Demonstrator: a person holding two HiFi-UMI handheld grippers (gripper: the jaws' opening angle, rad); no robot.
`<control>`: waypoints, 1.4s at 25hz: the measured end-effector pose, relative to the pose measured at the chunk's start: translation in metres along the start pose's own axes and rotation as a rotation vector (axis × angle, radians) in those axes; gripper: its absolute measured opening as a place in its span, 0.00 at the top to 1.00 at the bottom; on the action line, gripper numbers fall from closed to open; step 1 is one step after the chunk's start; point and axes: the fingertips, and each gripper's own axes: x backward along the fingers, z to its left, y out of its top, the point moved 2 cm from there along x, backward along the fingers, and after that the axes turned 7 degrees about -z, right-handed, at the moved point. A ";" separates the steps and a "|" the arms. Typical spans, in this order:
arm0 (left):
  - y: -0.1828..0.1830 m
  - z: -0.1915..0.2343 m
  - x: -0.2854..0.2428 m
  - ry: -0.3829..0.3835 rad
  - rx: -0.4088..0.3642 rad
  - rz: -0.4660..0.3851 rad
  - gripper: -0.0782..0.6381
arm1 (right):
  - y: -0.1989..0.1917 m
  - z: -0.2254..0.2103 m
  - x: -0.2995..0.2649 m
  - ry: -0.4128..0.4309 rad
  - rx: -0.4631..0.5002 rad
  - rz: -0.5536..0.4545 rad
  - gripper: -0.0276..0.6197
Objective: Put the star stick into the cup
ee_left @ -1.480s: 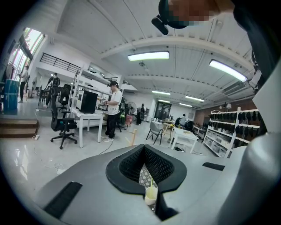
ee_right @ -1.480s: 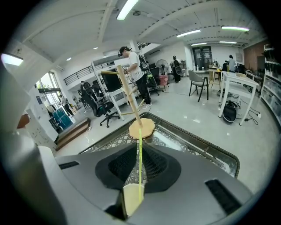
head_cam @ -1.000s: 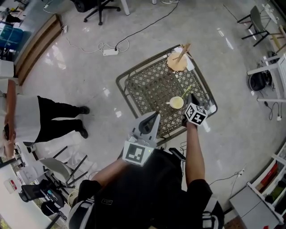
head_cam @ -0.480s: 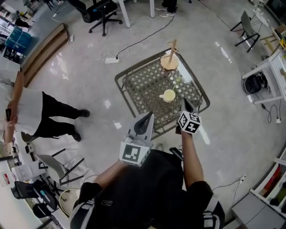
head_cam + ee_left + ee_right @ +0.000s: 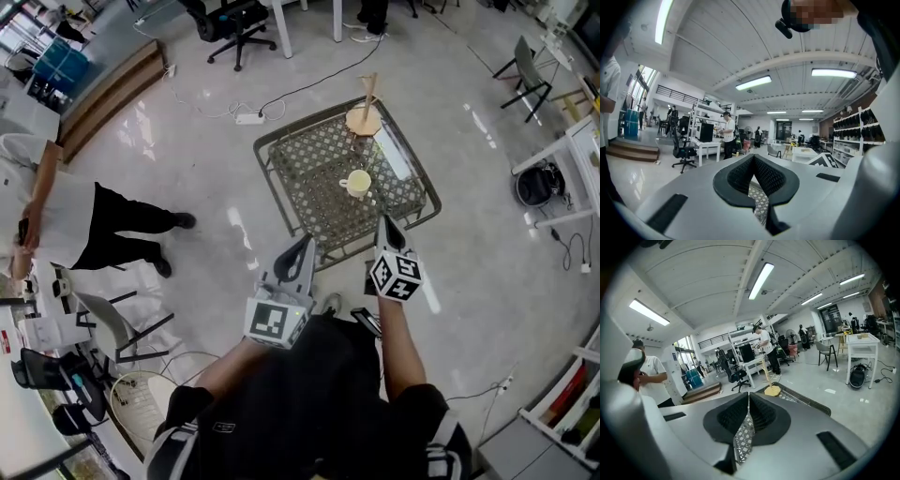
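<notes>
You are holding the left tool [image 5: 305,244] and right tool [image 5: 385,223] closed and empty, the right nearer the pale yellow cup [image 5: 358,184] standing ahead on the dark metal lattice counter [image 5: 319,204]; the star stick is too small to place.

Table [image 5: 314,202]: dark grey-brown metal, open diamond lattice top.
Cup [image 5: 357,183]: pale yellow.
Stand [image 5: 364,118]: light tan wood.
Floor [image 5: 216,169]: pale grey, glossy, faintly mottled.
Left gripper [image 5: 306,242] and right gripper [image 5: 385,222]: light grey shells, black ribbed pads [image 5: 737,176], black-and-white square markers on the cubes.
Bystander [image 5: 89,220]: white top, black trousers.
</notes>
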 end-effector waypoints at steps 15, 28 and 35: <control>0.019 0.029 0.040 -0.011 0.067 -0.059 0.87 | 0.035 0.107 0.094 0.047 0.078 -0.125 0.94; 0.011 0.042 0.056 -0.035 0.083 -0.057 0.87 | 0.027 0.140 0.122 0.044 0.117 -0.135 0.94; 0.010 0.044 0.060 -0.048 0.087 -0.059 0.87 | 0.027 0.147 0.125 0.037 0.124 -0.137 0.94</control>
